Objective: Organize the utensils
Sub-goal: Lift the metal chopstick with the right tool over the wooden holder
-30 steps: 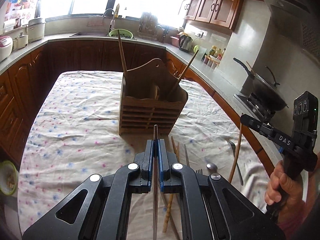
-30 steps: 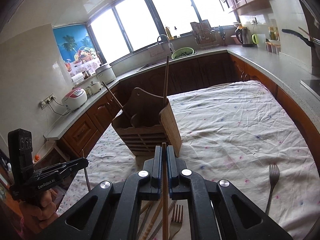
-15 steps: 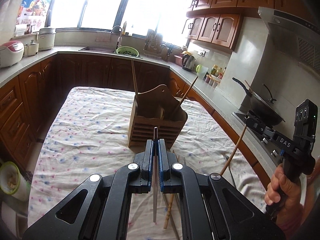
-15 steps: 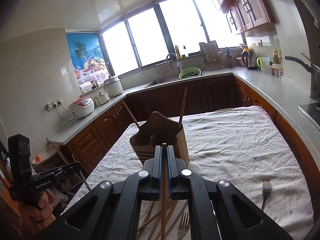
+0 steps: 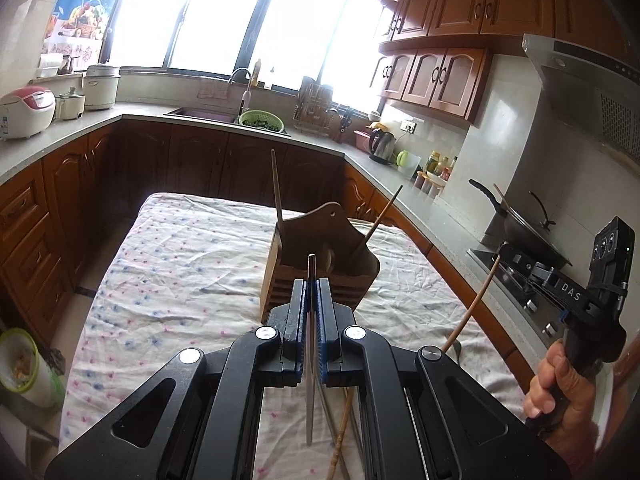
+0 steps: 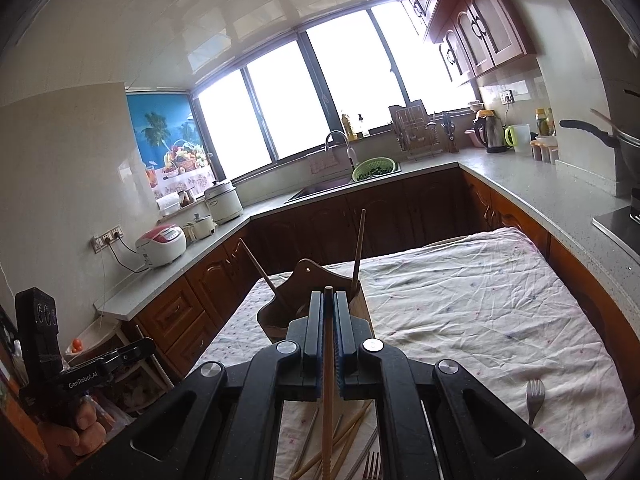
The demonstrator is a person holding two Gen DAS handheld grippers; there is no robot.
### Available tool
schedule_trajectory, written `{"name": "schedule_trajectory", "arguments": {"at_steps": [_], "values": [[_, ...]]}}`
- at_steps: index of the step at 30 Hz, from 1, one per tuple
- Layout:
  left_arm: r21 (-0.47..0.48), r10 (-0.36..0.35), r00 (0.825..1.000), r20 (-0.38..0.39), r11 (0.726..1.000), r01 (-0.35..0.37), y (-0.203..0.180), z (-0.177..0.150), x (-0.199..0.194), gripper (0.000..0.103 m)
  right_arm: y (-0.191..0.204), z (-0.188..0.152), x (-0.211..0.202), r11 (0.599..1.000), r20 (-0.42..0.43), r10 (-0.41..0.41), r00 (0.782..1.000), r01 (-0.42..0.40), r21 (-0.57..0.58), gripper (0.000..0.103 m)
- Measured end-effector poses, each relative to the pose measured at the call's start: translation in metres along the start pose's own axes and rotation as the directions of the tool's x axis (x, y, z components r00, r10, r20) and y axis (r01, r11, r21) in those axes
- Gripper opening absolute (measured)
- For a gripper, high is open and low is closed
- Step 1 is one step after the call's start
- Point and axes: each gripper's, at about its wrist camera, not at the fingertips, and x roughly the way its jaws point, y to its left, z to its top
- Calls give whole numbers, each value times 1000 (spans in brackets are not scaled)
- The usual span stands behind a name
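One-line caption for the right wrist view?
Right gripper shut on a wooden chopstick, raised before the wooden utensil holder on a cloth-covered table.

Left gripper (image 5: 311,280) and right gripper (image 6: 328,307) are both clamped shut, pointed slightly downward, held by hands.

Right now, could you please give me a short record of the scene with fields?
left gripper: jaws shut on a metal chopstick
right gripper: jaws shut on a wooden chopstick
holder: wooden, on the table, two chopsticks standing in it
loose: fork on the cloth
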Motion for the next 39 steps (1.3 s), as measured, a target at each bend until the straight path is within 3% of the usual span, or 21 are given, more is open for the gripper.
{"name": "schedule_trajectory", "arguments": {"at_steps": [11, 21, 28, 31, 39], "values": [[-22, 9, 992, 128, 1000, -6, 4, 46, 4, 4, 1, 35, 16, 1000, 119, -10, 993, 10, 1, 4], [-18, 10, 967, 254, 1000, -6, 0, 99, 28, 4, 6, 83, 48, 1000, 212, -20, 977, 22, -4, 4], [-38, 53, 945, 323, 998, -43, 1, 116, 60, 4, 4, 95, 75, 999, 282, -43, 959, 47, -5, 4], [-62, 86, 944, 320, 996, -69, 6, 113, 84, 4, 2, 88, 92, 998, 281, -61, 958, 68, -14, 4], [-128, 123, 962, 246, 987, -94, 31, 81, 142, 4, -15, 52, 124, 994, 265, -102, 959, 106, -2, 4]]}}
